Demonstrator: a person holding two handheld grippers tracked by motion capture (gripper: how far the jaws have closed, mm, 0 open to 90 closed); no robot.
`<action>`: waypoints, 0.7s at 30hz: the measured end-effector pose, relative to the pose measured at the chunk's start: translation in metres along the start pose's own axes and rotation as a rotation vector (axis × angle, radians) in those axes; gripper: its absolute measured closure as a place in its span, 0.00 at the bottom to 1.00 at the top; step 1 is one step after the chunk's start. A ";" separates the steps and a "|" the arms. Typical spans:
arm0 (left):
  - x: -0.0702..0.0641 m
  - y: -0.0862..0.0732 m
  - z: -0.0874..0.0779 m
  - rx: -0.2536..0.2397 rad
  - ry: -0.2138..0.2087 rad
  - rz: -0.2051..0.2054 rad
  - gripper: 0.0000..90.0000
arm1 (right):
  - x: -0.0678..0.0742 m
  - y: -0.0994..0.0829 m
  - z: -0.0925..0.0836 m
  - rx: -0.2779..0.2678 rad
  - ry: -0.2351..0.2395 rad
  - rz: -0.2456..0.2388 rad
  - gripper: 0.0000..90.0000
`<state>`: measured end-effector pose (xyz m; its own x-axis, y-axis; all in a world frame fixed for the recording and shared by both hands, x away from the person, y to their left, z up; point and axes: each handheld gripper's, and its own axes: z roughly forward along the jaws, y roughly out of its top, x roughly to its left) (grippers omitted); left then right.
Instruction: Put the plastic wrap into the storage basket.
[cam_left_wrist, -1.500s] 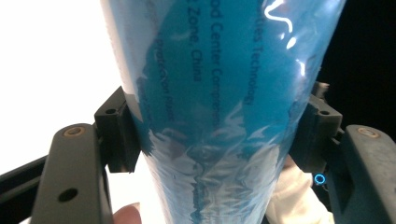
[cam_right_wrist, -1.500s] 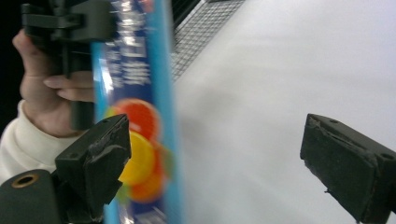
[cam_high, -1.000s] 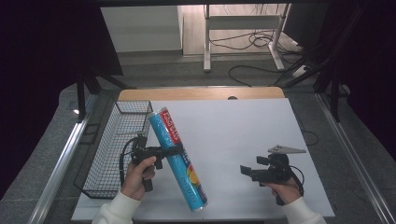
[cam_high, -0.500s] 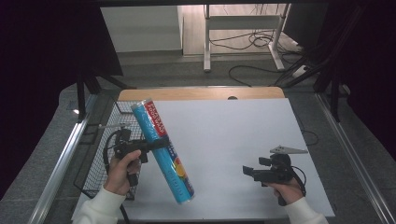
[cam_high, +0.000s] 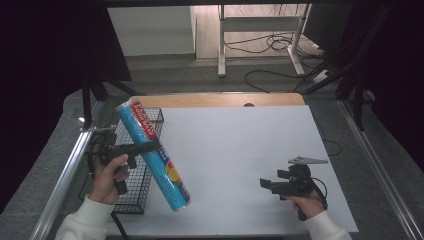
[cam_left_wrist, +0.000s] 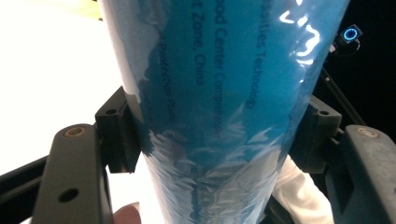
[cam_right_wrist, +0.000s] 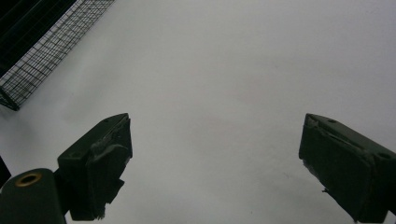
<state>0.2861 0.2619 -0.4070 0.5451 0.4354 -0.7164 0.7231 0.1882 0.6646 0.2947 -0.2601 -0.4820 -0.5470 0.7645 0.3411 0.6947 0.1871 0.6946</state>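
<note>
Blue tube (cam_high: 154, 156) held tilted off the bench (cam_high: 240, 145) at its left side, far end over the wire basket (cam_high: 131, 200), clamped mid-length between the left gripper (cam_high: 150, 146) fingers (cam_left_wrist: 116, 133). Right gripper (cam_high: 263, 184) low at near right, fingers (cam_right_wrist: 100, 158) spread wide apart on nothing

The table (cam_high: 240, 150) has a white top with a strip of bare wood along its far edge. A black wire basket (cam_high: 131, 197) sits on it at the left edge, running front to back. The white top around it lies bare.
</note>
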 end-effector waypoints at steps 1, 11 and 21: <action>0.002 0.001 -0.004 -0.004 0.010 0.010 0.35 | -0.001 0.000 0.000 -0.001 -0.006 0.003 0.11; 0.019 0.015 -0.039 -0.043 0.101 -0.019 0.35 | -0.001 -0.001 0.002 0.010 -0.019 -0.005 0.11; 0.033 0.029 -0.070 -0.045 0.156 -0.048 0.35 | -0.002 0.000 0.002 0.017 -0.012 -0.002 0.11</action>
<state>0.2947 0.3435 -0.3965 0.4355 0.5559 -0.7081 0.7247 0.2501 0.6421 0.2969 -0.2604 -0.4847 -0.5429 0.7714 0.3320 0.7013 0.1990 0.6845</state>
